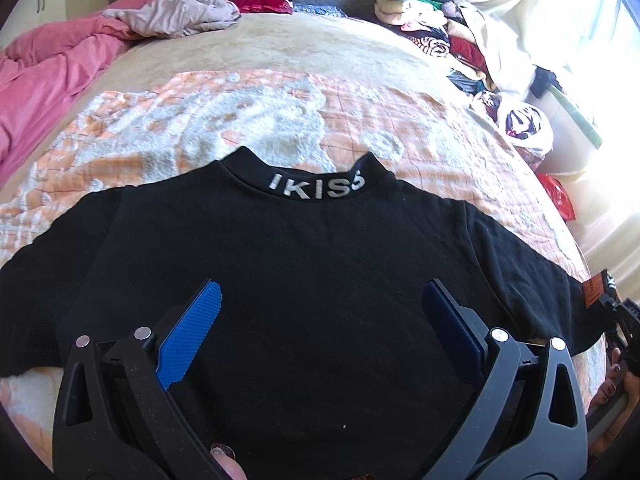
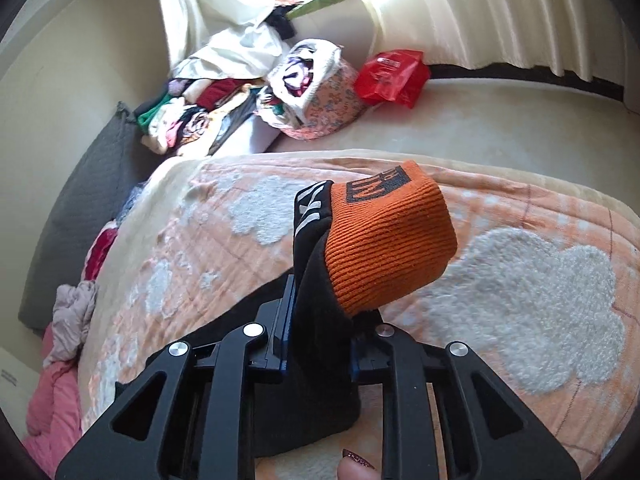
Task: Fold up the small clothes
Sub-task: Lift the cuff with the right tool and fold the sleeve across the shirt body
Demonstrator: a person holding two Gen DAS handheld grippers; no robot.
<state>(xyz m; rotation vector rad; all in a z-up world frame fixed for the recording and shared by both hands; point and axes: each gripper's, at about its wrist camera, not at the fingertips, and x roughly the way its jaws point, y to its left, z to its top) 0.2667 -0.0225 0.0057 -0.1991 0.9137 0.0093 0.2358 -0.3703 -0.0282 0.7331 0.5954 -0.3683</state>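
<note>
A black sweater [image 1: 304, 264] with "IKISS" in grey letters on its collar lies flat on the orange-and-white blanket [image 1: 168, 128], sleeves spread out. My left gripper [image 1: 320, 300] hovers just above the sweater's chest, blue pads wide open, nothing between them. My right gripper [image 2: 320, 320] is shut on the black sleeve [image 2: 316, 300] just behind its orange ribbed cuff [image 2: 388, 240], which sticks up past the fingers, lifted off the blanket. In the left wrist view that cuff [image 1: 592, 292] and the right gripper [image 1: 624, 316] show at the far right edge.
A pink duvet [image 1: 52, 76] and a crumpled beige garment [image 1: 180, 8] lie at the far left of the bed. A pile of folded clothes [image 2: 192, 120], a patterned cloth basket [image 2: 316, 100] and a red plastic bag [image 2: 392, 76] sit by the curtained window.
</note>
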